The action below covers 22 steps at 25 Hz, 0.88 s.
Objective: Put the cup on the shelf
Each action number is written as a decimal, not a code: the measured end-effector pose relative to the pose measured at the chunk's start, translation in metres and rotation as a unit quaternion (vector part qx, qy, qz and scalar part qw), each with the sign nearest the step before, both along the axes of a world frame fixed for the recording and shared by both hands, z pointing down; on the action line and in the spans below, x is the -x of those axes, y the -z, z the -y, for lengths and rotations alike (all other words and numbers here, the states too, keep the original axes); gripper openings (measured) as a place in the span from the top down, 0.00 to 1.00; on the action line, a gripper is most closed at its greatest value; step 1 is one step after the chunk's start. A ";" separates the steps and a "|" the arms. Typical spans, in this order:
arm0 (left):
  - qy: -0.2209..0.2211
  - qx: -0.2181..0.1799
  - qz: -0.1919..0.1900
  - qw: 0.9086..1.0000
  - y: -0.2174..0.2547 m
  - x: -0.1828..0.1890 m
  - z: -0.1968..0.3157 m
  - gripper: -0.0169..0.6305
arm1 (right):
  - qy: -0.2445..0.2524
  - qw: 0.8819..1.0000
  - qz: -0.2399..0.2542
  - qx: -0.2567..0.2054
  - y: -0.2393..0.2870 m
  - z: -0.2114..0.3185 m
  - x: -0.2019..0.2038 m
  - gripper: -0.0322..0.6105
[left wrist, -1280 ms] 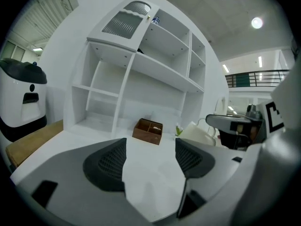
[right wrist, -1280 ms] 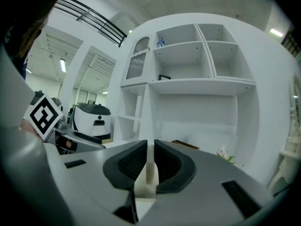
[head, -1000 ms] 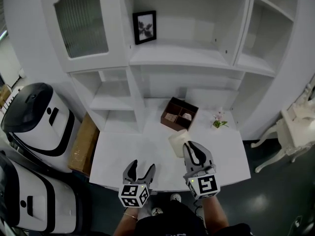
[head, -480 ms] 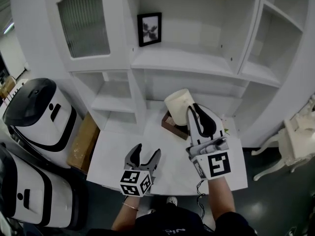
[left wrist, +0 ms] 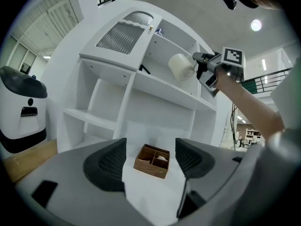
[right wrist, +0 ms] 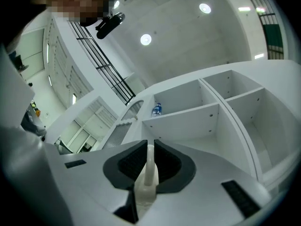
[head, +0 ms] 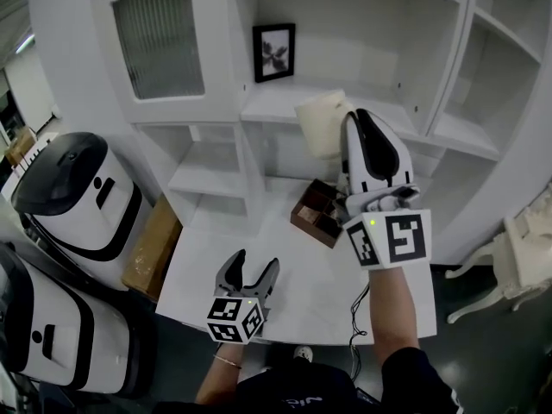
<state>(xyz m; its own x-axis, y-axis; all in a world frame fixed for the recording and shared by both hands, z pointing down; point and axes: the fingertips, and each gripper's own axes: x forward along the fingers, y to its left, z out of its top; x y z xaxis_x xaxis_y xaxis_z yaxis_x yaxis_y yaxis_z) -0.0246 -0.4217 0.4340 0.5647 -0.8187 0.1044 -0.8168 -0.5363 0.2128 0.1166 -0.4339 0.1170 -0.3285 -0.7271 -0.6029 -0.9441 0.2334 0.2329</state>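
Right gripper (head: 364,121) jaws clenched on handle (right wrist: 149,166) of cream ceramic cup (head: 322,123), cup in air level with white cabinet shelf (head: 280,103), guessing ready to slide in. Left gripper (head: 247,270) jaws released, empty, low over white worktop (head: 302,283), out of way. Right gripper view shows only handle, cup body hidden.

Your right gripper (head: 360,121) is up high, arm (head: 392,304) stretched forward, jaws tilted upward and clamped on the handle of the cup (head: 321,124); its marker cube (head: 388,240) faces the head camera. Your left gripper (head: 256,267) sits low, close to your body, roughly level, jaws apart and empty. Your left wrist (head: 222,371) is just visible below it.
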 end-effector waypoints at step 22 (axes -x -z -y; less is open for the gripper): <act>0.101 0.013 0.010 0.995 -0.010 0.070 0.027 0.50 | -0.062 0.997 0.026 0.040 0.034 0.141 -0.027 0.86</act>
